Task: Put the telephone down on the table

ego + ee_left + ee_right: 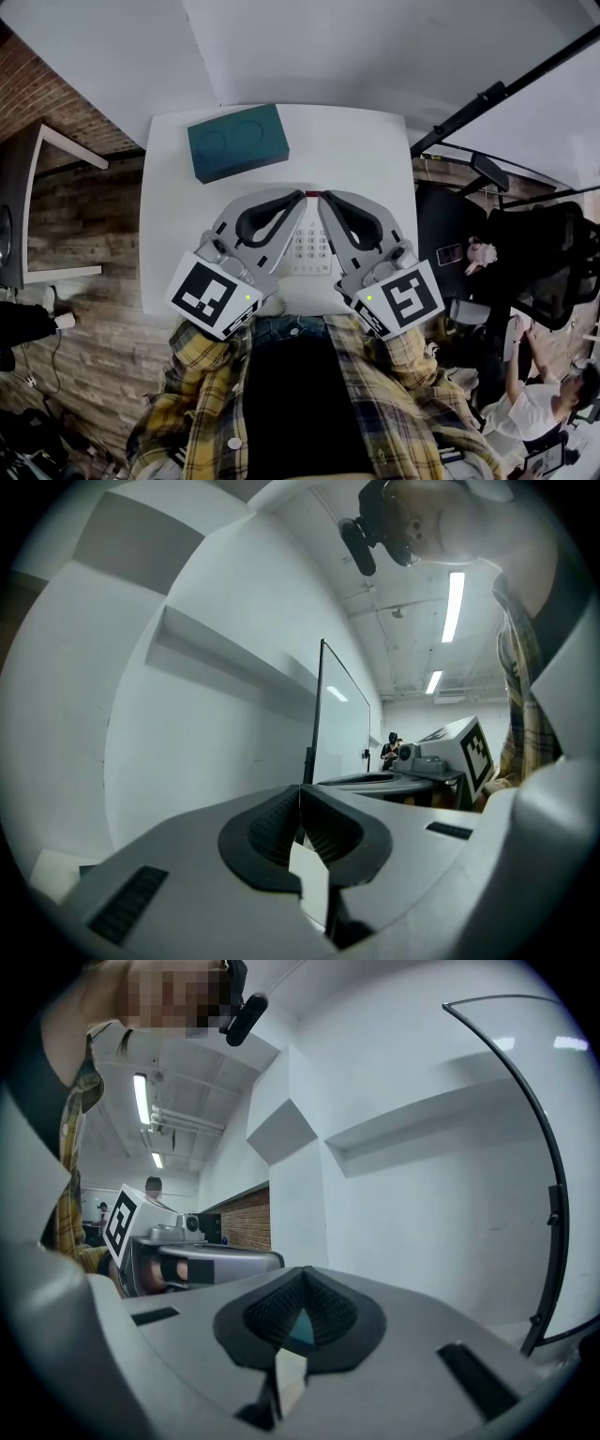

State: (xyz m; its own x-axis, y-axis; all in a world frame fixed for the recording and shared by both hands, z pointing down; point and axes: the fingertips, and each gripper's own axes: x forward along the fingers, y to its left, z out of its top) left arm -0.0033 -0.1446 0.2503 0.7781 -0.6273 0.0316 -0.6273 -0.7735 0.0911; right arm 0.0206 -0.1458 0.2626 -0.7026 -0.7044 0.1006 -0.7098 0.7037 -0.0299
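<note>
Both jaws fully closed, nothing between the pads. Left hand-held gripper (301,195) and right hand-held gripper (322,195) sit tip to tip, near the box (237,141), on its side towards the person. Phone (309,247) lies flat on the bench (361,141), also on the person's side of the box, keypad showing between the two gripper bodies, which partly cover it.

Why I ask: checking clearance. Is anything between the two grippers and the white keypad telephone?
Nothing visible is. The white keypad telephone lies on the white table right beneath the shut left gripper and right gripper; the teal rectangular box sits farther back, apart.
</note>
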